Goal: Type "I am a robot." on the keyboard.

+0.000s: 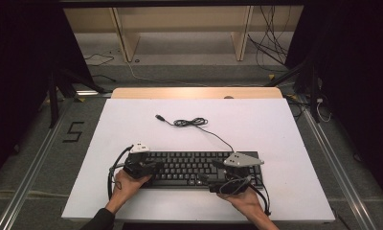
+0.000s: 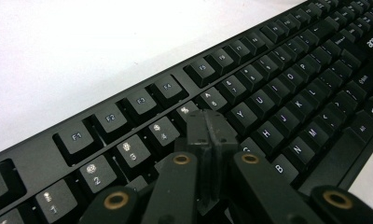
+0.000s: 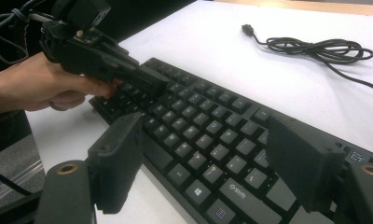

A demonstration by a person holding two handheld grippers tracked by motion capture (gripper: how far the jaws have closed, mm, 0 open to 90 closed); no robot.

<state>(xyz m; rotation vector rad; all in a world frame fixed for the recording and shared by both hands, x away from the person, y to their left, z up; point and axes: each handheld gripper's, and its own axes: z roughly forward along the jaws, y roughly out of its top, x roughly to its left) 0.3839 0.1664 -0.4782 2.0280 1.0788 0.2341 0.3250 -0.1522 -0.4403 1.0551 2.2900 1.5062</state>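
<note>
Lying flat across the near half of the white worktop (image 1: 275, 129), a black keyboard (image 1: 189, 167) has its long side running left to right and its keys facing up. Its cable (image 1: 199, 123) leaves the far edge near the right end, runs back across the bare surface, gathers into a loose coil and ends in a plug (image 1: 158, 117) lying free, well apart from the keyboard.

The left tongs (image 1: 157, 166) reach in over the left end of the keyboard, held by the left hand (image 1: 127, 184) at the near left corner. In the left gripper view the two black jaws are pressed together with no gap between them, nothing between them, and their tips (image 2: 208, 127) sit low over the number row, just by the 5 and 6 keys; whether they touch a key I cannot tell.

The right tongs (image 1: 206, 171) come in at the right end, held by the right hand (image 1: 244, 199) at the near edge, with the grey three-cornered plate (image 1: 242, 159) on top. In the right gripper view the jaws stand wide apart, one pad (image 3: 117, 161) at the left and the other (image 3: 303, 163) at the right, with the near right part of the keyboard (image 3: 212, 140) seen between them and nothing gripped. Farther off in that view the left tongs (image 3: 159, 84) hover over the far keys.
</note>
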